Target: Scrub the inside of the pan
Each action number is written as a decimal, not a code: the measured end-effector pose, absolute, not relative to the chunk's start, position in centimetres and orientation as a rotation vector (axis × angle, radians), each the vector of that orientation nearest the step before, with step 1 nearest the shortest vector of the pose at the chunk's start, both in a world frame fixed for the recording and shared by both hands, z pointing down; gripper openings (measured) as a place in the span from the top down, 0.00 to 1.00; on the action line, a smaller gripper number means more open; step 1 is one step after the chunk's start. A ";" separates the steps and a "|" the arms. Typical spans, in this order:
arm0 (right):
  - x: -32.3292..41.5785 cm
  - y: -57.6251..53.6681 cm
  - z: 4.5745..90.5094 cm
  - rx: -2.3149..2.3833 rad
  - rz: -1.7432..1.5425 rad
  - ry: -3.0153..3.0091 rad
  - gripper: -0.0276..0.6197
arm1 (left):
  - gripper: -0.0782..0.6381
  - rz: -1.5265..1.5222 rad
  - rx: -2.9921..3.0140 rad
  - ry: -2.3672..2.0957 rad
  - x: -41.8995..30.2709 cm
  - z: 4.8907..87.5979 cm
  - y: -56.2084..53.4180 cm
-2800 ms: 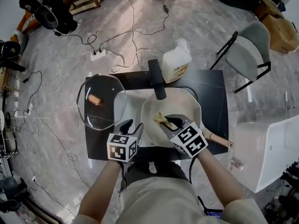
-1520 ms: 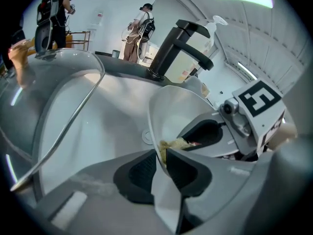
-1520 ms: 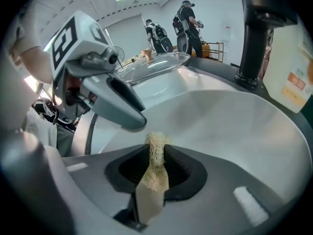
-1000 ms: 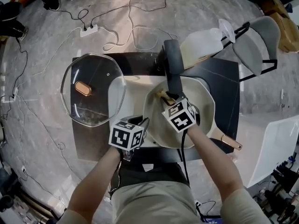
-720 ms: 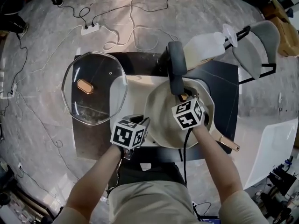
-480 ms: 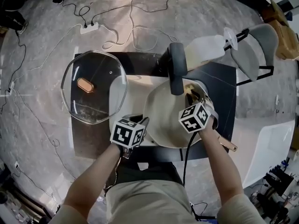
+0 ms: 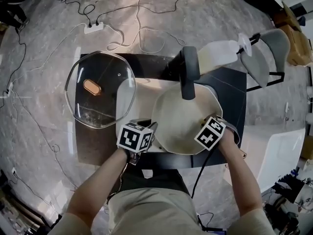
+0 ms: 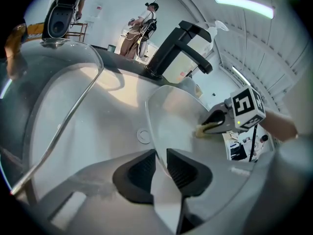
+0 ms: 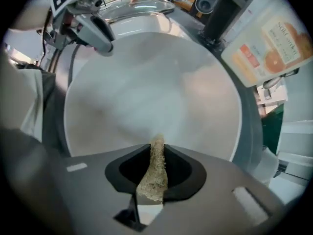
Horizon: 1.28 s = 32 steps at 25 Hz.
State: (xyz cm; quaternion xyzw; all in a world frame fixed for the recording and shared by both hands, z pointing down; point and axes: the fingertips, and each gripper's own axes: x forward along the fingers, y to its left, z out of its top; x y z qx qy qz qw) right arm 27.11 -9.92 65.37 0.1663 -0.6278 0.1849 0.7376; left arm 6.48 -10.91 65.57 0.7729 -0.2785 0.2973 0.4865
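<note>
The cream pan (image 7: 178, 119) with its black handle (image 7: 189, 77) rests on a white board on the black table. My left gripper (image 7: 152, 129) is shut on the pan's near-left rim; in the left gripper view the rim edge (image 8: 155, 131) runs down between the pads of my left gripper (image 8: 161, 163). My right gripper (image 7: 202, 120) is inside the pan at its near-right wall, shut on a tan scrub pad (image 9: 155, 170). The pad's tip touches the pan's inner surface (image 9: 146, 92). Across the pan, the left gripper view catches the right gripper (image 8: 217, 123) with the pad.
A glass lid (image 7: 100, 89) with a wooden knob (image 7: 91, 87) lies left of the pan. A detergent jug (image 7: 220, 55) stands behind it. A grey chair (image 7: 266, 53) is at the right. Cables and a power strip (image 7: 95, 27) lie on the floor.
My right gripper has swept the pad from near the handle round the pan's right side to its near-right wall. The left gripper has stayed on the rim.
</note>
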 end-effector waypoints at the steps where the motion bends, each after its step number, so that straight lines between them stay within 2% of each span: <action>1: 26.7 -8.3 65.3 0.306 0.463 -1.375 0.82 | 0.78 0.719 1.874 -0.677 6.5 65.5 -10.9; 9: 19.3 -2.4 65.7 0.127 0.747 -1.544 0.82 | 0.79 0.704 1.852 -0.659 6.5 65.4 -11.0; 16: 11.0 -5.7 66.0 0.300 0.925 -1.785 0.82 | 0.80 0.672 1.837 -0.668 6.5 65.4 -10.9; 23: 11.0 -13.3 68.0 0.539 0.668 -1.847 0.82 | 0.80 0.681 1.845 -0.676 6.5 65.2 -11.0; 32: 17.4 -20.0 68.4 0.730 0.266 -1.739 0.82 | 0.79 0.684 1.851 -0.658 6.4 65.4 -10.9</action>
